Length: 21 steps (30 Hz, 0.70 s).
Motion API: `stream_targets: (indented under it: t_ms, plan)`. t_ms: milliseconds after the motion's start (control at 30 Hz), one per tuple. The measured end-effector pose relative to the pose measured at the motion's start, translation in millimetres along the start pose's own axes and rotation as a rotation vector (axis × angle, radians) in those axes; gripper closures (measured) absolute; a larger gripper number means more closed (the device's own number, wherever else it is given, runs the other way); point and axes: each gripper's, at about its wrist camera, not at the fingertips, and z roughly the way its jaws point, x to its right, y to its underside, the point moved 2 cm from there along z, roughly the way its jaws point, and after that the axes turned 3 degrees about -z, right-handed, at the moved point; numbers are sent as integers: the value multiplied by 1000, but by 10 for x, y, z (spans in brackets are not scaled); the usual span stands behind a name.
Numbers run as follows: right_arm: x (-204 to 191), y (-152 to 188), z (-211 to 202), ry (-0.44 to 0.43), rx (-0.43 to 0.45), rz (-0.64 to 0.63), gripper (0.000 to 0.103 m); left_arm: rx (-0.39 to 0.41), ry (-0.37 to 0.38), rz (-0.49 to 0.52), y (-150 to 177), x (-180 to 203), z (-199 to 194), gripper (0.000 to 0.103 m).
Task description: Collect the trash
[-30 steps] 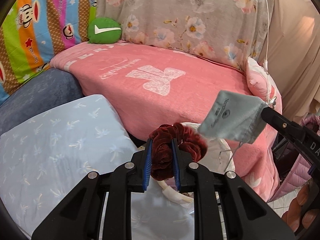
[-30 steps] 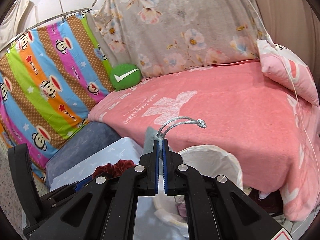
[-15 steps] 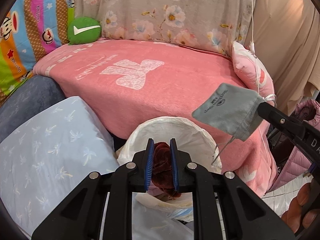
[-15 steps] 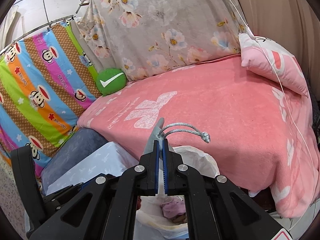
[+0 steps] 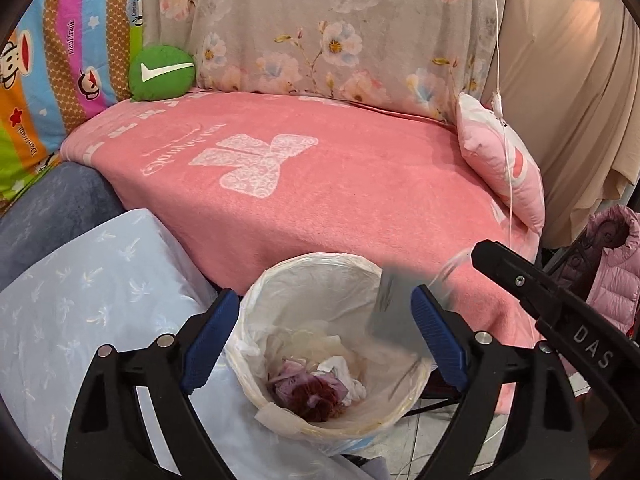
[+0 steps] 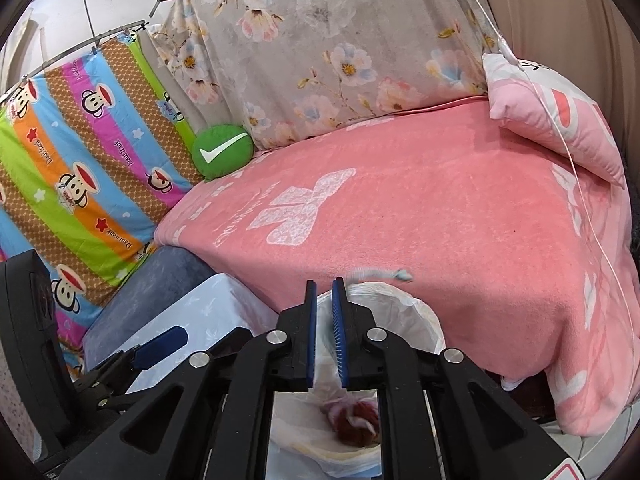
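Falling blurred past the left gripper (image 5: 326, 338), spread wide and empty, the grey drawstring cloth pouch (image 5: 394, 312) released by the barely parted right gripper (image 6: 325, 334) may clip the white-lined bin (image 5: 320, 264) rim; dark red scrunchie (image 5: 318, 398) lies inside.

left wrist: close above bin (image 5: 320, 276) | right wrist: same bin (image 6: 404, 304), rightward

Left gripper (image 5: 326, 334): fingers have just been opening, now spread wide, nothing between them, pointed downward. Right gripper (image 6: 324, 304): fingers have just parted to a narrow gap, nothing pressed between the pads, also tilted downward, just right of the left.
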Motion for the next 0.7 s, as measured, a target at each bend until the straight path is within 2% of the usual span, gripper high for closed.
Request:
stream_targets:
  t_ms: [167, 300, 533, 700]
  plan:
    - [-106, 27, 10, -8, -6, -22, 75, 0, -21, -23, -1, -116, -10, 19]
    - [-172, 47, 16, -12, -16, -37, 71, 6, -36, -35, 18, -200, -56, 19]
    - [-321, 110, 3, -22, -39, -78, 70, 21, -58, -42, 57, -294, -158, 19]
    - [-403, 157, -36, -23, -50, -109, 62, 33, -80, -46, 105, -357, -247, 19]
